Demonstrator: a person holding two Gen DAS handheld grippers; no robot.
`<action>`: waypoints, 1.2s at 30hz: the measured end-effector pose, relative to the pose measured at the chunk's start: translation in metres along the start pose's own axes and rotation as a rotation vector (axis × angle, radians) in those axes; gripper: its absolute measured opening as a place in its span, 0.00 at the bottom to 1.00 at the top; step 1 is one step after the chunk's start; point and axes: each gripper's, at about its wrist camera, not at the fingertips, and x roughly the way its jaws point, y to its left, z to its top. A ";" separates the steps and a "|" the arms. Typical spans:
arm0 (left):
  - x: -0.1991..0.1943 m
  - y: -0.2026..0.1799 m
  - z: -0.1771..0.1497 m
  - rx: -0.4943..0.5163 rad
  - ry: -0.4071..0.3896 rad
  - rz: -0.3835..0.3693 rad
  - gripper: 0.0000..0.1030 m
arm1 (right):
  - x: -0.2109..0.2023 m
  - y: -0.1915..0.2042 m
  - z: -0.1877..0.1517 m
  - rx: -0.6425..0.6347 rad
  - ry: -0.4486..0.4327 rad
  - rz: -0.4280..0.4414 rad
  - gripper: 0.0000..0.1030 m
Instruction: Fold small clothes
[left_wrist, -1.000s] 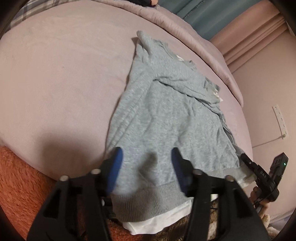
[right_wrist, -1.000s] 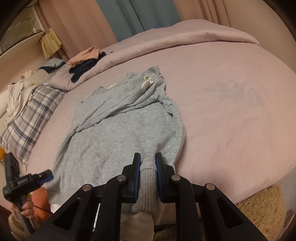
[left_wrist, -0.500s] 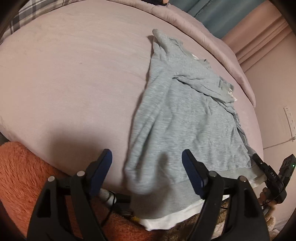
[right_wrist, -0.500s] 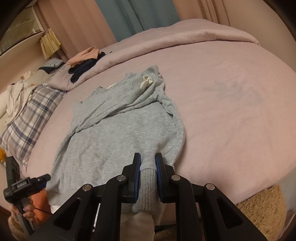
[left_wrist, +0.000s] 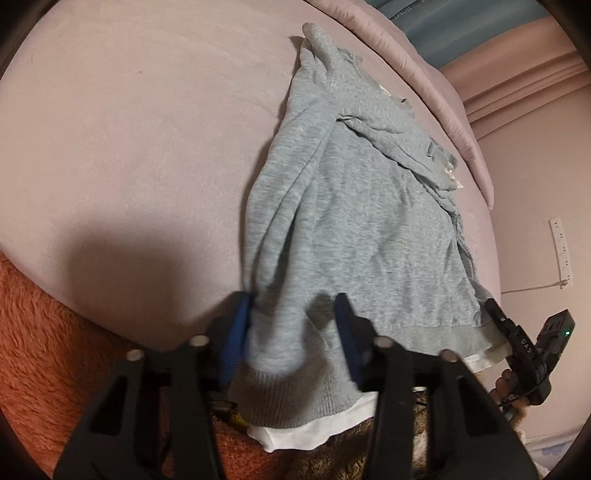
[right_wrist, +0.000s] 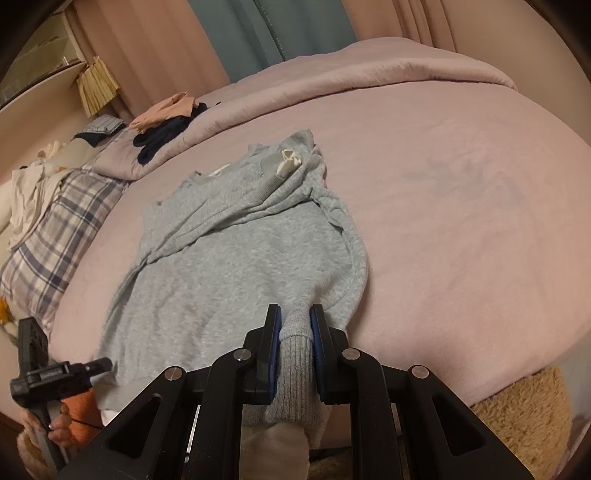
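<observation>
A grey sweatshirt (left_wrist: 351, 221) lies flat on the pink bed (left_wrist: 129, 147), its ribbed hem and a white inner layer (left_wrist: 306, 435) hanging over the near edge. My left gripper (left_wrist: 291, 325) is at the hem's left corner. Its jaws are closing around a bunched fold of grey fabric; the left pad touches the fold and a gap shows at the right pad. My right gripper (right_wrist: 295, 325) is shut on the ribbed hem at the sweatshirt's (right_wrist: 229, 266) right corner. Each gripper appears in the other's view: the right gripper (left_wrist: 524, 350), the left gripper (right_wrist: 55, 373).
A plaid pillow (right_wrist: 55, 229) and a pile of loose clothes (right_wrist: 166, 118) lie at the bed's far left. An orange fluffy rug (left_wrist: 44, 350) lies below the bed edge. Beside the bed stands a wall with a socket strip (left_wrist: 561, 251).
My left gripper spread wider, slid to the hem's left corner, then narrowed around a fold that has bunched up between its jaws. The right gripper kept still, holding the hem.
</observation>
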 end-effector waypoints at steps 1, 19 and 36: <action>0.001 0.002 0.000 -0.008 -0.002 -0.011 0.23 | 0.000 0.000 0.000 0.001 0.001 0.001 0.17; -0.045 -0.041 0.020 0.072 -0.214 -0.104 0.11 | -0.003 -0.001 0.009 0.014 -0.021 0.028 0.17; -0.048 -0.081 0.061 0.130 -0.242 -0.123 0.11 | -0.015 0.006 0.048 0.008 -0.085 0.040 0.17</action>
